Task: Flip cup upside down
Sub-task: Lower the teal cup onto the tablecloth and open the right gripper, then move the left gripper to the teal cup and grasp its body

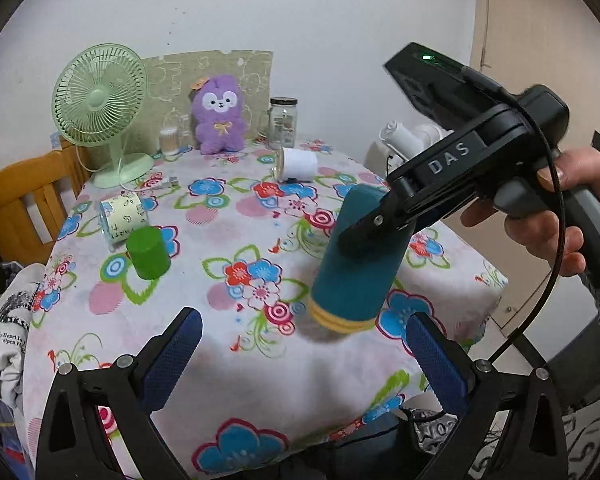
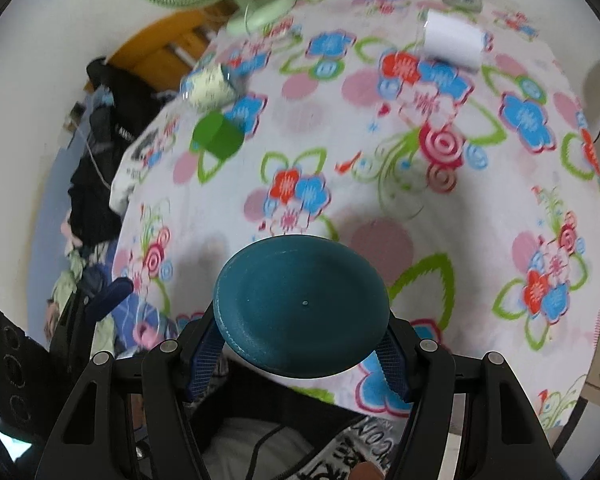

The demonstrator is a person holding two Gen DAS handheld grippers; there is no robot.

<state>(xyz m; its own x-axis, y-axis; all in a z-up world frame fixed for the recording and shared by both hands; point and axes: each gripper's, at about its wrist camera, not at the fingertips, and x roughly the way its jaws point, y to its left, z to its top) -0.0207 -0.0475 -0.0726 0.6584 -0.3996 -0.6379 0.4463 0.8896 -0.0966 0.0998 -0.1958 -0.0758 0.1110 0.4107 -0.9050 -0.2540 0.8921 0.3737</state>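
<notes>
A tall teal cup (image 1: 352, 264) with yellow rim bands at its lower end is held mouth-down, tilted, just above the flowered tablecloth (image 1: 236, 344). My right gripper (image 1: 360, 236) is shut on its side; a hand holds that gripper's handle. In the right wrist view the cup's flat teal base (image 2: 302, 304) faces the camera between the blue pads (image 2: 206, 356), so the right gripper (image 2: 300, 356) grips it. My left gripper (image 1: 300, 360) is open and empty, near the table's front edge, just short of the cup.
A green cup (image 1: 148, 252) stands upside down at left. A pale patterned cup (image 1: 122, 216) and a white cup (image 1: 296, 164) lie on their sides. A green fan (image 1: 100, 104), purple plush (image 1: 220, 114) and glass jar (image 1: 283, 120) stand at the back. A wooden chair (image 1: 24, 200) is left.
</notes>
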